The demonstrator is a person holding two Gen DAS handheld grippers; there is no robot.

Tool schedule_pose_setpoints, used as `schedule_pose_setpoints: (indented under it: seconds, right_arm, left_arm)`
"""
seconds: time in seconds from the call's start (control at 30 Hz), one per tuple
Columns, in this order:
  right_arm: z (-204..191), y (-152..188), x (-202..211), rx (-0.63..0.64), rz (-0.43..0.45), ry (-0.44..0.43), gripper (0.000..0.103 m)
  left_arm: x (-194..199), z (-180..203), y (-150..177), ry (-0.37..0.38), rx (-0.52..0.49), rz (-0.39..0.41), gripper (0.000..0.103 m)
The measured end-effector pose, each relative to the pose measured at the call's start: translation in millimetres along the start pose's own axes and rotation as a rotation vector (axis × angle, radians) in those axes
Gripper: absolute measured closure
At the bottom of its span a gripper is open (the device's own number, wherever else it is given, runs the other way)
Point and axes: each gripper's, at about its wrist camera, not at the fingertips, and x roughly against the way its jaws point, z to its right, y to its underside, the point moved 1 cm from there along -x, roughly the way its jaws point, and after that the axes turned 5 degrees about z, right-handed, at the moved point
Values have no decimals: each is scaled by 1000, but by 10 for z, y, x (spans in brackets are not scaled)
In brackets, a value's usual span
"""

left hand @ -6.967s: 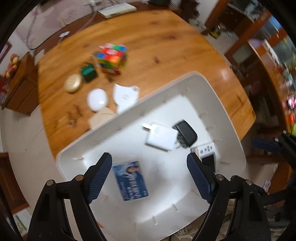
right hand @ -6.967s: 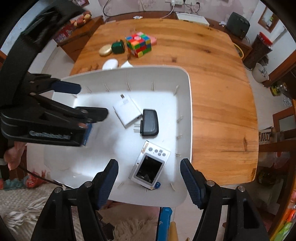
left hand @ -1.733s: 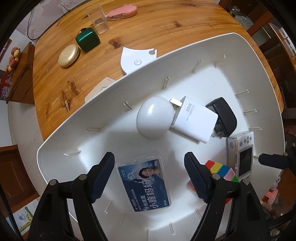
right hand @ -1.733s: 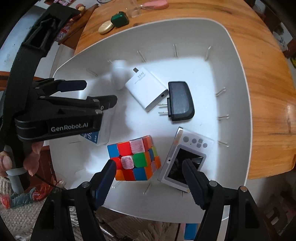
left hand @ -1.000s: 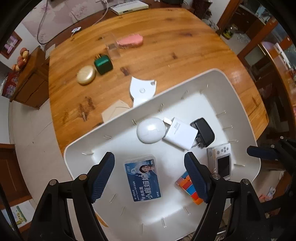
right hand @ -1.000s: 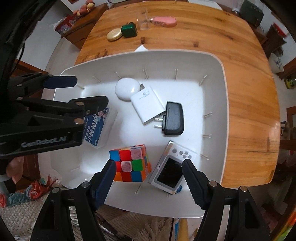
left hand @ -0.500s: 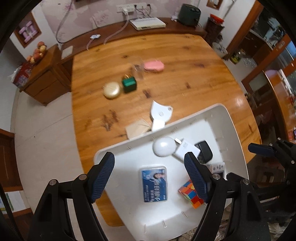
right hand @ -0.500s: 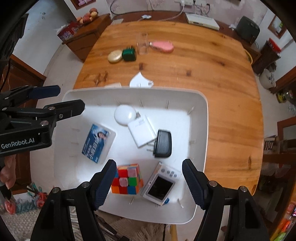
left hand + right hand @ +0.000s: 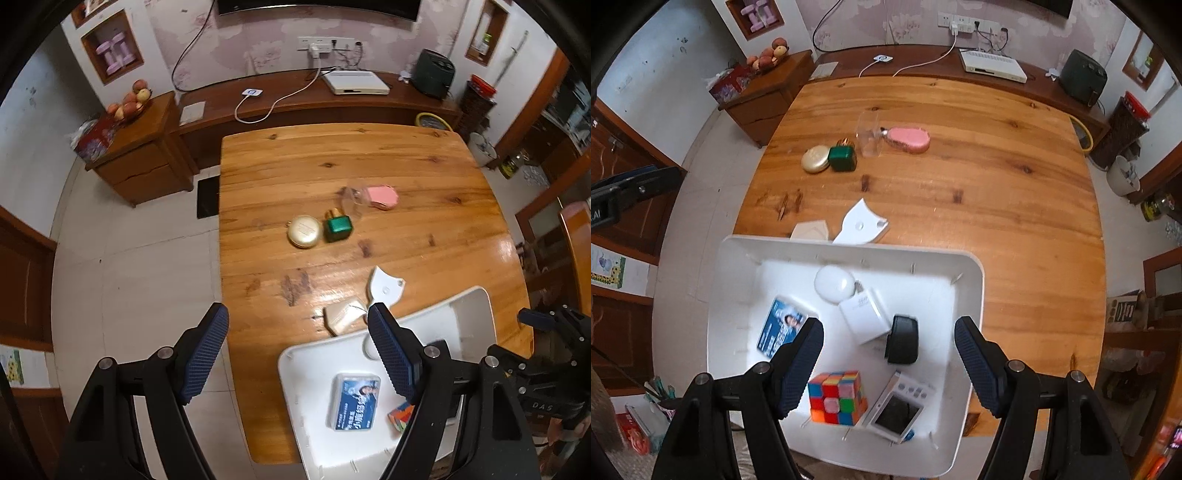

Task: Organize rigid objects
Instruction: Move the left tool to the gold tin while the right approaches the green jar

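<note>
A white bin (image 9: 967,295) sits at the near edge of the wooden table (image 9: 997,192). In it lie a colour cube (image 9: 837,397), a small camera (image 9: 897,406), a black adapter (image 9: 902,339), a white charger (image 9: 866,316), a white round case (image 9: 834,284) and a blue card box (image 9: 781,326). On the table lie a gold compact (image 9: 815,158), a green box (image 9: 843,158), a clear cup (image 9: 868,133) and a pink case (image 9: 910,139). My right gripper (image 9: 888,363) is open high above the bin. My left gripper (image 9: 297,350) is open high above the bin's (image 9: 295,373) left corner.
A white plastic piece (image 9: 862,223) and a beige card (image 9: 810,230) lie just beyond the bin. A low wooden cabinet (image 9: 140,155) and a long sideboard (image 9: 314,99) stand beyond the table. Tiled floor (image 9: 129,295) lies to the left.
Both grippers have risen and pulled back from the bin, so the whole table and room show. The cube and the round case, outside the bin 7 s ago, now lie in it.
</note>
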Motion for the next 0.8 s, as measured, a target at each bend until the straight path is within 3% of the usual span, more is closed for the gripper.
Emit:
schedule_pose_setpoints:
  seconds: [0.27,0.4,0.6,0.8]
  right_arm:
    - [136,-535,-136,24,14,31,29]
    - [163,-865,-275,22,14,13,29]
    - [122,-1311,-644,-23,-8,-54,29]
    - [-13,-1458,-1010,-1,-37,-64,29]
  left_arm:
    - [-497,-39,-258,-18,45,-104,23]
    - [-953,-48,-392,-56,74,-177,23]
    - [-1618,-109,-538,-53,178,-267,23]
    - [-2170,-182,-577,-42,287,-333,23]
